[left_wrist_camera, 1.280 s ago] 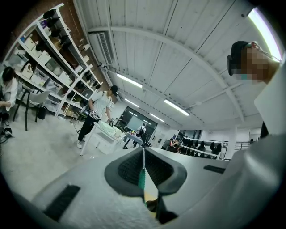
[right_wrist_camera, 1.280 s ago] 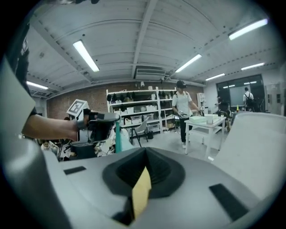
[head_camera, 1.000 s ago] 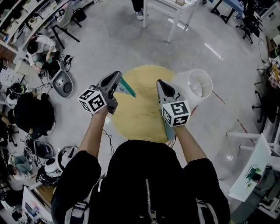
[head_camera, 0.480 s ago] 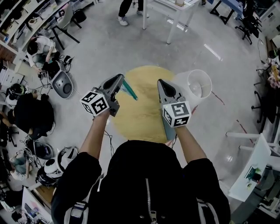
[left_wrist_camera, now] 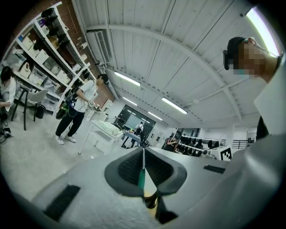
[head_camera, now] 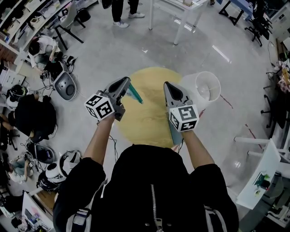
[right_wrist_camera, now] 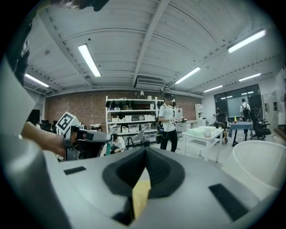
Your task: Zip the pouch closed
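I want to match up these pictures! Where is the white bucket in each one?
Head view: white bucket right of centre, beside the yellow round table.
Left gripper view: not in it.
Right gripper view: lower right edge.
Shared landmark: the white table, top centre in head view, left of centre in left gripper view, right of centre in right gripper view.

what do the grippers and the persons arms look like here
The left gripper and right gripper are smooth grey wedges tapering to a point, with dark textured pads inside. Each carries a white cube with black square markers. The person wears a black zip-front jacket, sleeves ending near the elbows.
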A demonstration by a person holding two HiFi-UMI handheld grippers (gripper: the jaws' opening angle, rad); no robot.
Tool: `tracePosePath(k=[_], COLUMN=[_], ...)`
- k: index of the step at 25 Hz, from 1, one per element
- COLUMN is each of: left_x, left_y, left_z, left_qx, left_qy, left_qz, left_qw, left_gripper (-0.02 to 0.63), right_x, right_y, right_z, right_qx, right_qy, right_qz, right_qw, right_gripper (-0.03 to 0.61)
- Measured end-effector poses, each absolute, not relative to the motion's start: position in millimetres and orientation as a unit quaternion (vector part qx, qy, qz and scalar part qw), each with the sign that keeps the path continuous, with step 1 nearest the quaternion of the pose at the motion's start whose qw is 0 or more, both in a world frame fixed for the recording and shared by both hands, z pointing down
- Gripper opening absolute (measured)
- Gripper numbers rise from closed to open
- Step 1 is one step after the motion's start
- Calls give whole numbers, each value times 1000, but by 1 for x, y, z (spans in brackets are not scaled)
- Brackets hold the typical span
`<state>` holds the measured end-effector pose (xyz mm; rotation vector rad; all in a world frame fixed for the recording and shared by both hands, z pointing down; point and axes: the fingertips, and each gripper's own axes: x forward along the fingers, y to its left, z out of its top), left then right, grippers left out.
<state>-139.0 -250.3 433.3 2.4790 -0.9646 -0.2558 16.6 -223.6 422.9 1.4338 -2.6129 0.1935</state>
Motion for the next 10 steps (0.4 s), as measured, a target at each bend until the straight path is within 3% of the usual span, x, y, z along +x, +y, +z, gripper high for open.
tracePosePath(k=[10], left_x=[-144], left_y=[-251], left_z=[429], left_qx=[901], left_qy=[-353], left_qz=[-98], left_qw=[232], left_gripper=[11], right_x=[13], right_y=[-224], right_z=[421], right_qx=[479], right_qy=[-872], right_qz=[67], right_qw=[76], right_gripper=[3])
